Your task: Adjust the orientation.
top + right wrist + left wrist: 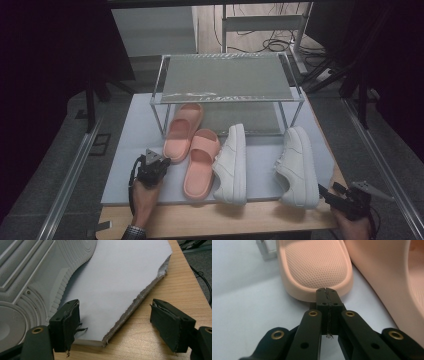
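Two pink slides lie side by side on a pale mat (130,150): the left slide (182,131) reaches under the rack, and the right slide (201,162) lies nearer the front. My left gripper (164,161) is shut with nothing in it. In the left gripper view its tips (327,293) are at the heel rim of the left slide (314,265), and the right slide (387,280) lies beside it. Two white sneakers (233,162) (297,165) rest on their sides. My right gripper (324,191) stands open by the mat's front right corner, and the grey sneaker sole (27,277) is to its left.
A metal-framed rack with a clear top shelf (227,77) stands at the back of the mat. The torn mat corner (140,302) lies between the right gripper's jaws, over the bare wooden table (180,290). Cables run across the floor behind.
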`<state>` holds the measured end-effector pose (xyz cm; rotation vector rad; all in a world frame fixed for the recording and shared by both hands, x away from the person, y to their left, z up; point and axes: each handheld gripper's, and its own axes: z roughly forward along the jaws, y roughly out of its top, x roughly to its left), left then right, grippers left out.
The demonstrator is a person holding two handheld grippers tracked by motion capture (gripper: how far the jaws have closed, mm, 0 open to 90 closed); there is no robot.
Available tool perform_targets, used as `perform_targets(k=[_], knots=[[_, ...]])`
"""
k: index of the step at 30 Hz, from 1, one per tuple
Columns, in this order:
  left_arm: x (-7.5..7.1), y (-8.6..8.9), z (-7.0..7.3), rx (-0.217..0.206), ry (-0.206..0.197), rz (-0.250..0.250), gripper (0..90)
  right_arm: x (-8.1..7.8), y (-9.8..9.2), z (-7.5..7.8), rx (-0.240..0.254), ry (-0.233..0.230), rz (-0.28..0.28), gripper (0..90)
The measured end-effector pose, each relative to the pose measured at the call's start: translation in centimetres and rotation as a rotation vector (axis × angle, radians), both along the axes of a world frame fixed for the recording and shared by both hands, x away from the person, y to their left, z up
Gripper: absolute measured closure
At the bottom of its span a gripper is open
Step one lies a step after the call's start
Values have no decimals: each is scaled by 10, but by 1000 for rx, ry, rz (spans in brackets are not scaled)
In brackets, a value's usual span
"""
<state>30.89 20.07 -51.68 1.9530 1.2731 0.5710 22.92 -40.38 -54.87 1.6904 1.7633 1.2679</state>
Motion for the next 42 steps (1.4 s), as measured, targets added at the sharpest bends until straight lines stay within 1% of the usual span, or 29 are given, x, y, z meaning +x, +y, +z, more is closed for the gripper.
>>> perform_targets(k=[9,17,19,25,36,42], knots=[[14,-7,5,-17,-18,13,897,0,0,0,1,0,1,240],[26,-14,12,-16,-33,20,897,0,0,0,-1,0,1,240],[30,-16,12,-7,-31,21,897,0,0,0,-1,0,1,240],[45,-20,12,-13,-23,31,897,0,-1,0,1,0,2,239],[68,-31,12,1,-15,48,897,0,-1,0,4,-1,2,240],[80,-38,12,13,-6,49,897,0,-1,0,6,-1,2,240]])
